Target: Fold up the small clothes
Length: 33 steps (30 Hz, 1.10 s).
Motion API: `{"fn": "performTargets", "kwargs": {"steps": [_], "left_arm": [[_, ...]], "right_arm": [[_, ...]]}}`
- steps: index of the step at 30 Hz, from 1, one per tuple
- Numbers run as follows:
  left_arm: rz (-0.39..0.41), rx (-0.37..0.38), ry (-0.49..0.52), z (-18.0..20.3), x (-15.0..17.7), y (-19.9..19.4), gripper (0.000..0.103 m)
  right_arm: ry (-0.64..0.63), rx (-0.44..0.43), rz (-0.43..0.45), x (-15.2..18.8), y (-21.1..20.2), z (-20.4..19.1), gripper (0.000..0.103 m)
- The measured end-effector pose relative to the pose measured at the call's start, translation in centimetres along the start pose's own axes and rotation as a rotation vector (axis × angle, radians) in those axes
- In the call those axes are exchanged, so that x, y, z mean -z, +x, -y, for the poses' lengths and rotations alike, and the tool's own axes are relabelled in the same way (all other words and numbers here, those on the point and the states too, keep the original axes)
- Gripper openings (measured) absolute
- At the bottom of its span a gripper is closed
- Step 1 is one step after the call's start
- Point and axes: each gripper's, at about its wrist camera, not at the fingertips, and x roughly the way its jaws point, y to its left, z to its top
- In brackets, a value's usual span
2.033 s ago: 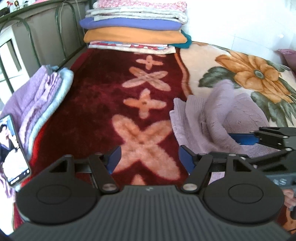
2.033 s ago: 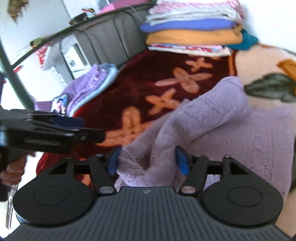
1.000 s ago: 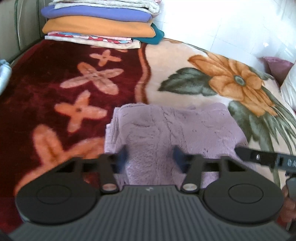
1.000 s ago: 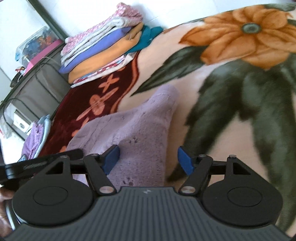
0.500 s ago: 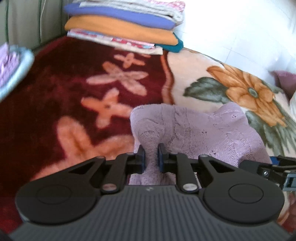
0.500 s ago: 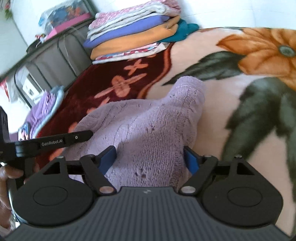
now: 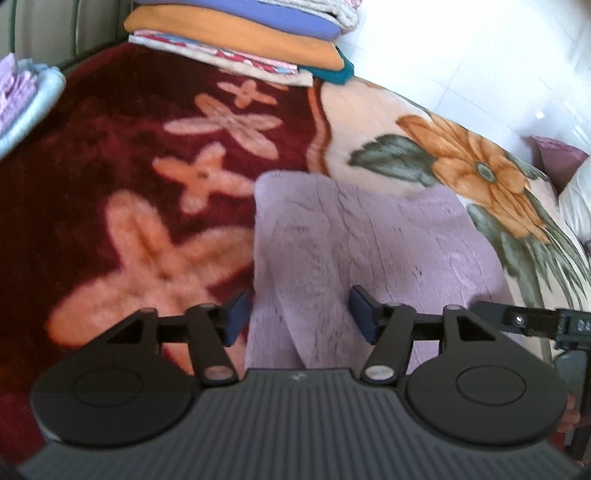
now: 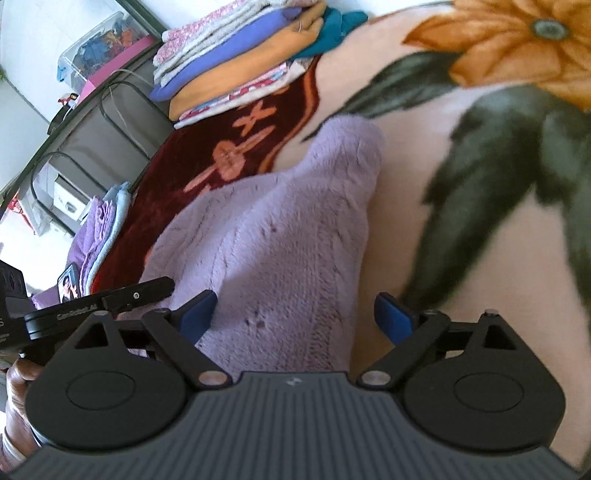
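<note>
A small lilac knitted garment (image 7: pixel 369 236) lies folded on the flowered blanket (image 7: pixel 110 184). My left gripper (image 7: pixel 299 314) hangs over its near left part, jaws opening, the blue pads apart and not pressing the knit. In the right wrist view the same lilac garment (image 8: pixel 280 236) runs away from me with a rounded far end. My right gripper (image 8: pixel 295 314) stands over its near edge, jaws opening wide, pads clear of the cloth. The left gripper's finger (image 8: pixel 136 295) shows at the left there.
A stack of folded clothes (image 7: pixel 236 33) sits at the far end of the bed. A purple and pale blue folded pile (image 8: pixel 103 229) and a phone (image 8: pixel 68 282) lie at the left edge. A pillow (image 7: pixel 576 199) is at the right.
My left gripper shut on the garment's near left edge half a second ago and has now let go. The right jaws spread wider over the cloth.
</note>
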Motion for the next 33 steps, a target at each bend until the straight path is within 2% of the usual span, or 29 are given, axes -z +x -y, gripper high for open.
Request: {"fn": "performTargets", "kwargs": {"steps": [3,5,6,7,8,9,11,17,24,28,31,33], "left_arm": [[-0.003,0.037,-0.036,-0.4,0.4,0.5,0.062],[-0.026,0.139,-0.148,-1.6,0.6,1.4,0.061],[-0.031,0.18,-0.2,-2.2,0.9,1.8,0.057],[-0.022,0.198,-0.226,-2.6,1.1,1.9,0.049],[-0.01,0.208,-0.24,-2.8,1.3,1.8,0.042],[0.0,0.226,-0.254,-2.9,1.4,1.5,0.04],[0.011,0.248,-0.268,-2.7,1.4,0.8,0.037],[0.017,0.327,-0.264,0.7,1.3,-2.5,0.036],[-0.011,0.394,-0.189,7.0,4.2,-4.4,0.036],[-0.061,0.381,-0.121,10.0,6.5,-3.3,0.036],[-0.078,0.298,-0.061,11.2,7.8,-2.4,0.037],[-0.078,0.258,-0.028,11.5,8.2,-2.2,0.039]], "right_arm": [[-0.004,-0.046,-0.006,0.4,1.3,0.1,0.097],[-0.007,-0.079,0.0,0.5,2.0,-0.3,0.095],[0.001,-0.082,0.007,0.5,2.1,-0.4,0.087],[0.009,-0.076,0.016,0.5,2.2,-0.5,0.081],[0.022,-0.076,0.026,0.4,2.0,-0.4,0.071],[0.038,-0.089,0.035,0.3,1.7,-0.4,0.064],[0.046,-0.113,0.039,-0.2,0.8,-0.5,0.058],[0.094,-0.195,0.051,-1.5,-4.3,-1.6,0.056],[0.053,-0.137,0.057,0.4,-12.5,0.2,0.056],[0.033,-0.06,0.065,3.0,-15.6,2.8,0.057],[0.05,-0.002,0.043,5.0,-15.5,5.4,0.057],[0.035,0.049,0.026,6.4,-14.4,6.7,0.062]]}}
